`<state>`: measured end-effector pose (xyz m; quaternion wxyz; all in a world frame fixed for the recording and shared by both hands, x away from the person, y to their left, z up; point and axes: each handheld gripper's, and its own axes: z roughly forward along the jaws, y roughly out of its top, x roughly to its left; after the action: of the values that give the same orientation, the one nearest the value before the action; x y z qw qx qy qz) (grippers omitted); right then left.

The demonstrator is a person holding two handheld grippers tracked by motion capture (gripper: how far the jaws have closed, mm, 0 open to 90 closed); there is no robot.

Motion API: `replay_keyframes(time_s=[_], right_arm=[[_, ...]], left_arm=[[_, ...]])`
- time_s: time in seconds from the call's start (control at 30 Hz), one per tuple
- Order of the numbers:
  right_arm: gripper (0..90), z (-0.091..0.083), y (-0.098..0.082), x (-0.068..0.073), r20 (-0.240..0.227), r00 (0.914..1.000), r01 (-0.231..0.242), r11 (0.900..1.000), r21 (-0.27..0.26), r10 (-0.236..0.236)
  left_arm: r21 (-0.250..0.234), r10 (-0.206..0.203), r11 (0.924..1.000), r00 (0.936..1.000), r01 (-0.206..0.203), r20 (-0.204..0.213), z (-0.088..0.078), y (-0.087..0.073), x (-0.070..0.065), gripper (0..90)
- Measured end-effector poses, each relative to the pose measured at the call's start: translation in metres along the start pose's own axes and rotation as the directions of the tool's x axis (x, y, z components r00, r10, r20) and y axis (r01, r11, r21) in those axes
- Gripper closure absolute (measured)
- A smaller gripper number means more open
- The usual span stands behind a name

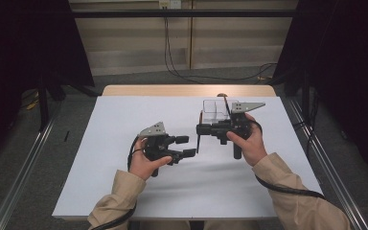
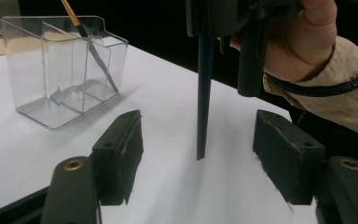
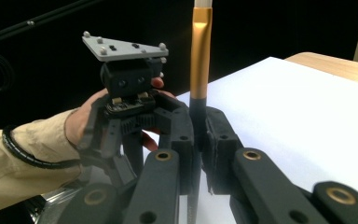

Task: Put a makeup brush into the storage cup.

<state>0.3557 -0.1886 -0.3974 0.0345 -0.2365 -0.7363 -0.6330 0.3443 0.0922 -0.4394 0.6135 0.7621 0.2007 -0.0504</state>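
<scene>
The brush (image 3: 200,70) hangs upright in the right gripper (image 3: 199,140), jaws clamped on its dark handle; its top is cut off in the right gripper view. In the high view it is thin and hard to make out. At nine o'clock of it, the left gripper (image 1: 185,146) stands open and empty, pointing level. At twelve o'clock sits the clear box (image 2: 60,70).

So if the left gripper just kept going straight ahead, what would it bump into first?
Probably the thin dark brush handle that the right gripper holds upright. It hangs straight ahead of the left gripper, in line with the gap between its open jaws. How far off it hangs is hard to judge.
</scene>
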Motion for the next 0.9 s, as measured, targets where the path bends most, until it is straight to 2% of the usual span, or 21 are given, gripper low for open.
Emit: replay_keyframes(time_s=[0.07,0.17,0.3,0.47,0.73,0.9], right_arm=[[83.9,0.0,0.0,0.0,0.001,1.0,-0.001,1.0,0.0,0.001],[84.0,-0.001,0.0,0.0,0.002,1.0,0.001,1.0,0.0,-0.001],[83.9,-0.002,0.0,0.0,0.001,1.0,0.003,1.0,0.002,-0.003],[84.0,-0.003,0.0,0.0,0.004,1.0,0.006,1.0,-0.002,-0.006],[83.9,-0.005,-0.001,0.0,0.011,0.9999,0.013,1.0,0.0,-0.013],[84.0,-0.006,0.0,0.0,0.014,0.9997,0.019,1.0,-0.001,-0.019]], left_arm=[[0.004,-0.016,0.9999,0.9998,0.016,-0.006,-0.002,0.0,0.0,28.1],[-0.005,-0.018,0.9998,0.9996,0.018,-0.023,-0.005,0.0,0.001,22.6],[-0.027,0.003,0.9996,0.999,-0.004,-0.045,-0.011,0.001,0.0,16.8],[-0.028,0.016,0.9994,0.9981,-0.018,-0.06,-0.016,0.003,-0.002,9.7],[-0.025,0.027,0.9993,0.9956,-0.029,-0.09,-0.025,0.002,-0.002,3.9],[-0.02,0.049,0.9985,0.993,-0.052,-0.108,-0.031,0.002,-0.002,0.4]])
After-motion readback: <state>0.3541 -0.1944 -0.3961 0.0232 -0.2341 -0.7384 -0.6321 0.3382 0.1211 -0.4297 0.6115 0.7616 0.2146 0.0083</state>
